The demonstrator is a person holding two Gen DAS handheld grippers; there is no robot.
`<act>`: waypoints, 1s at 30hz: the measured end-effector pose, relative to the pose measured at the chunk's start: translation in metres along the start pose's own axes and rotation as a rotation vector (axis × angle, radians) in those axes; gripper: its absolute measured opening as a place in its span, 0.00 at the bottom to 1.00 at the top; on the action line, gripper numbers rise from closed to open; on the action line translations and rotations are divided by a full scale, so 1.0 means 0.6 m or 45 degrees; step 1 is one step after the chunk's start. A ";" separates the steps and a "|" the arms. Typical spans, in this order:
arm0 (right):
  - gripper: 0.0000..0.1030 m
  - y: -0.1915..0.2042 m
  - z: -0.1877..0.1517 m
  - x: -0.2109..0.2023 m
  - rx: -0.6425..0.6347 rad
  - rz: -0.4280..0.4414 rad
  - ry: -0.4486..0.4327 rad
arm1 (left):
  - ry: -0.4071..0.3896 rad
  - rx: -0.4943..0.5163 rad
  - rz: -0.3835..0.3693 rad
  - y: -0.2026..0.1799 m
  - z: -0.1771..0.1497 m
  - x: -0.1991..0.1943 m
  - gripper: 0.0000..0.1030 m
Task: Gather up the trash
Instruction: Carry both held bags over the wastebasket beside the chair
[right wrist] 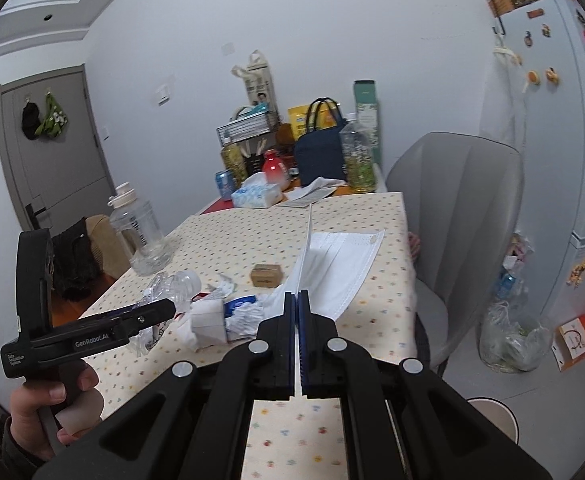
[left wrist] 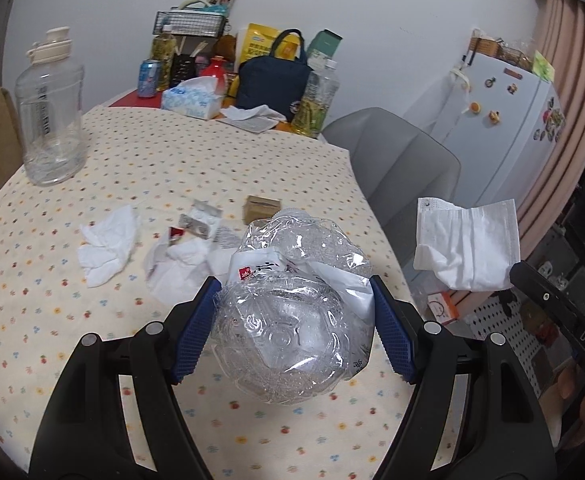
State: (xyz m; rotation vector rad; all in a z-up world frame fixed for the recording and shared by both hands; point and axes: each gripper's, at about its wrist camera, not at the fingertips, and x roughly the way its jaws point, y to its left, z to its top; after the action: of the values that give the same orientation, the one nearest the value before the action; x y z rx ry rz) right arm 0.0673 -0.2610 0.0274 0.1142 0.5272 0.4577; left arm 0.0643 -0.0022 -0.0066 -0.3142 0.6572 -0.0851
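Right gripper (right wrist: 297,300) fingers closed tight on the edge of a white face mask (right wrist: 340,270), which hangs over the dotted surface (right wrist: 376,320). Left gripper (right wrist: 160,308) comes in from the left, held by a hand (right wrist: 48,412), clamping a crushed clear bottle (right wrist: 172,284). Under it: crumpled tissues (right wrist: 212,320) and a small brown box (right wrist: 267,275). Big clear jug (right wrist: 138,232) stands far left, grey chair (right wrist: 460,216) to the right.

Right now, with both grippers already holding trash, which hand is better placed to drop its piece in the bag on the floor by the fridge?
Right, probably. The right gripper, shut on the face mask, hangs nearer the plastic bag; the left gripper holds the crushed bottle over the table.
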 end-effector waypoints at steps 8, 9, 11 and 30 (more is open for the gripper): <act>0.03 -0.089 -0.010 -0.029 0.078 -0.131 -0.011 | 0.047 0.082 -0.065 -0.079 0.002 0.043 0.72; 0.03 -0.100 -0.011 -0.033 0.089 -0.145 -0.013 | 0.054 0.092 -0.072 -0.089 0.003 0.049 0.72; 0.03 -0.122 -0.017 -0.040 0.113 -0.175 -0.012 | 0.070 0.118 -0.088 -0.113 0.002 0.063 0.72; 0.03 -0.321 -0.110 -0.034 0.363 -0.306 0.085 | 0.286 0.303 -0.161 -0.306 -0.047 0.220 0.72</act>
State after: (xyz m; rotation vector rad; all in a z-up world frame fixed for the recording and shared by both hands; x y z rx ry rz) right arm 0.0933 -0.4429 -0.0624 0.3062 0.6616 0.1502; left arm 0.1551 -0.2071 -0.0473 -0.1164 0.8410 -0.3205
